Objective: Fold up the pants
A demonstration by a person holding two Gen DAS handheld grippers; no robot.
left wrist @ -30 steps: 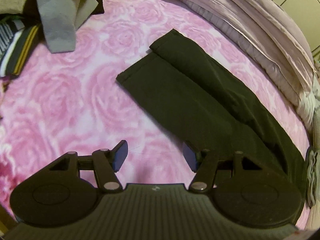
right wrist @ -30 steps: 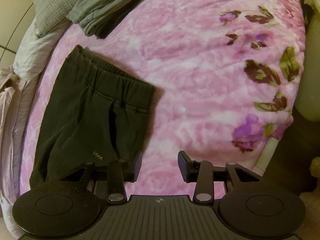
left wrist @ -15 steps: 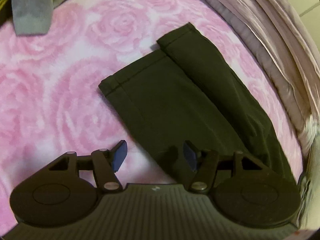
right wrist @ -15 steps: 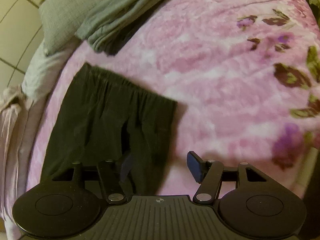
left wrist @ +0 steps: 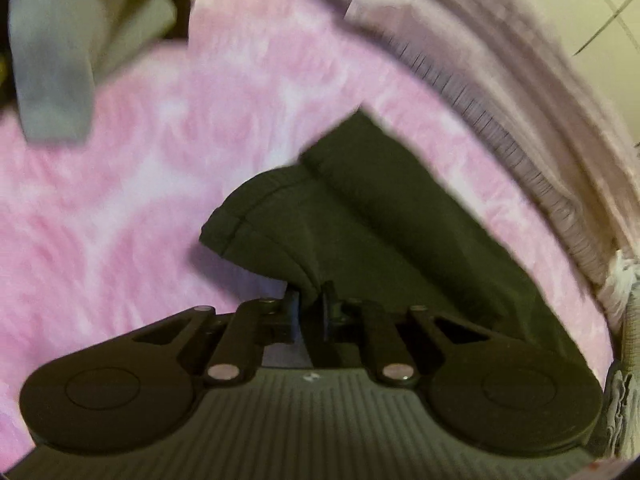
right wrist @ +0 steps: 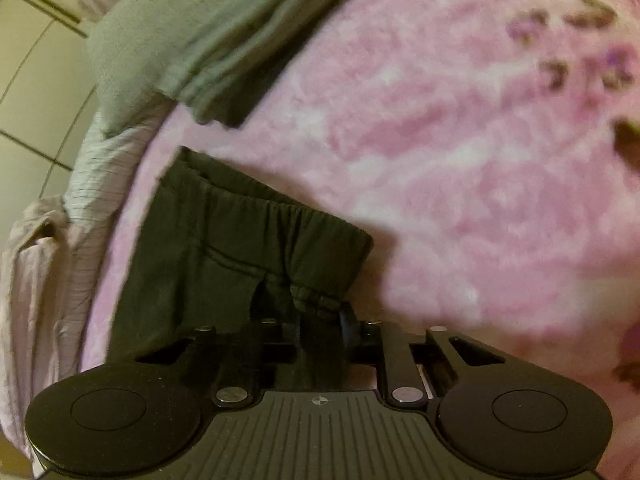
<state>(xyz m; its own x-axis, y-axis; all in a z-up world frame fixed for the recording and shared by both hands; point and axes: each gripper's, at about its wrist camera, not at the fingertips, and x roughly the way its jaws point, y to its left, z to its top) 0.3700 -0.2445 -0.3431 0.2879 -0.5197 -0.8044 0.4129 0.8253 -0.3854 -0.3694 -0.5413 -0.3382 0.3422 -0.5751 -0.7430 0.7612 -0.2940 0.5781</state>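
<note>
step: pinch both ends | left claw [left wrist: 311, 306] closing on pants [left wrist: 360, 216] leg hem | right claw [right wrist: 320, 316] closing on waistband (near edge) | pants lie on pink bed [left wrist: 120, 184] | advice: lift both 2 ends level

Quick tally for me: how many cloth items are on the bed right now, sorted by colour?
Dark olive pants: 1
Grey garment at the left view's top corner: 1
Grey-green folded garment: 1
Pink floral blanket: 1
Total: 4
</note>
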